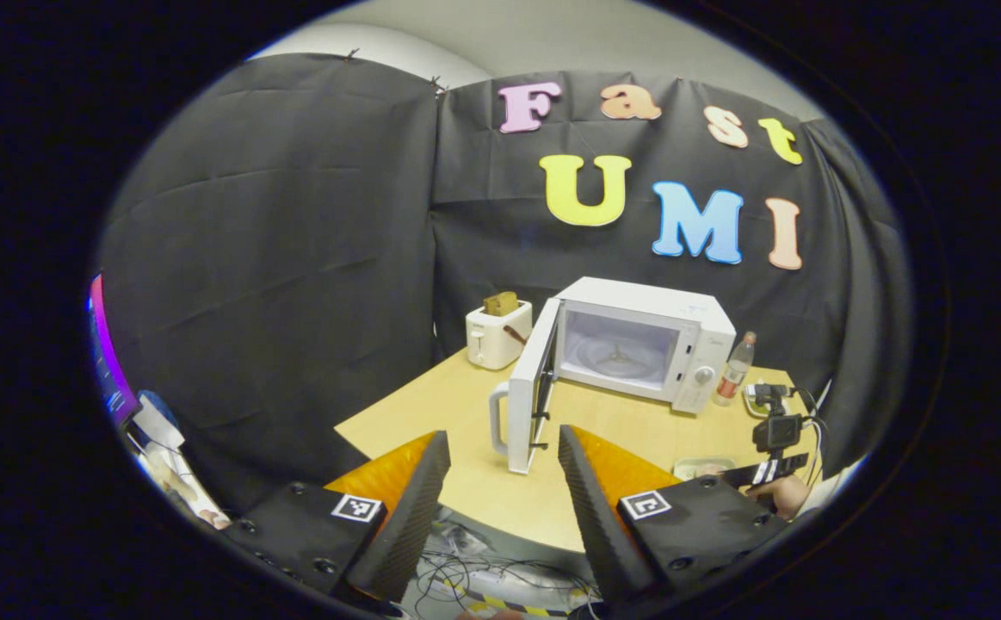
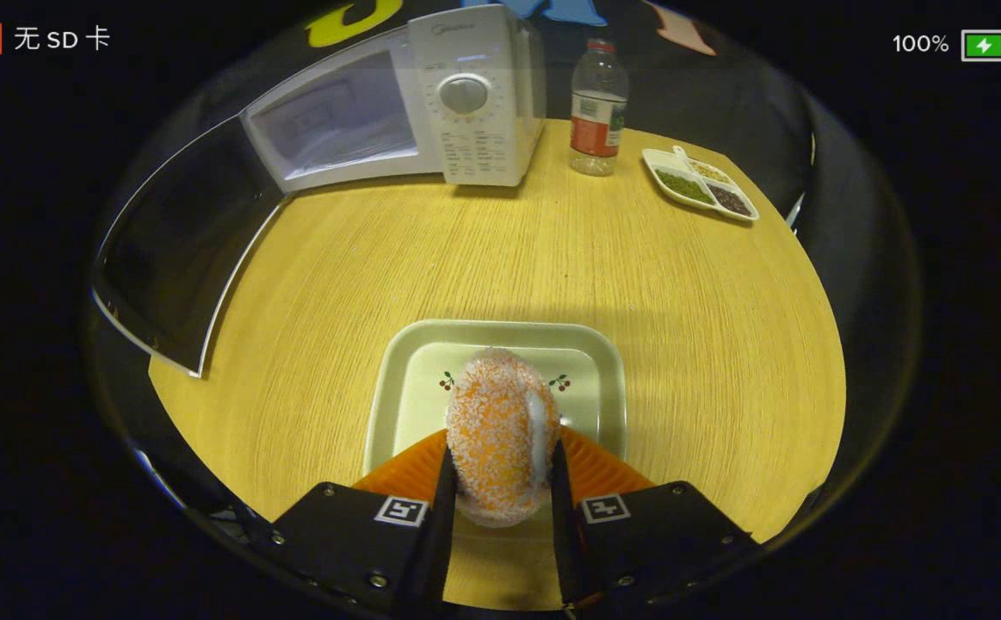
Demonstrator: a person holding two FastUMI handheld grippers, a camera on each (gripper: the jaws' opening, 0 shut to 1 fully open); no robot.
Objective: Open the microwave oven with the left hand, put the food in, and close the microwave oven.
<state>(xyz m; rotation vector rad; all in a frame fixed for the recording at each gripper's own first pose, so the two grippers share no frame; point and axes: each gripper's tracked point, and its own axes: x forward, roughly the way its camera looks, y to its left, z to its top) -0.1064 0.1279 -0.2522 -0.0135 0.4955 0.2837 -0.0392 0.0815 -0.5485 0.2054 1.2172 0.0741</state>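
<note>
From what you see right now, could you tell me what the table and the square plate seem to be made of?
Table: likely wood or wood-look laminate, matte, with visible grain lines. Square plate: probably glazed ceramic or melamine, smooth and pale with small printed cherries; I cannot tell which.

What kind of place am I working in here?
Probably a mock kitchen in a recording booth: a microwave with its door open, a toaster and a bottle stand on a wooden table against black cloth.

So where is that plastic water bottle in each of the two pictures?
Left gripper view: the bottle stands right of centre, just right of the microwave.
Right gripper view: the bottle stands near the top, again just right of the microwave.
Shared landmark: the microwave's open door.
</note>
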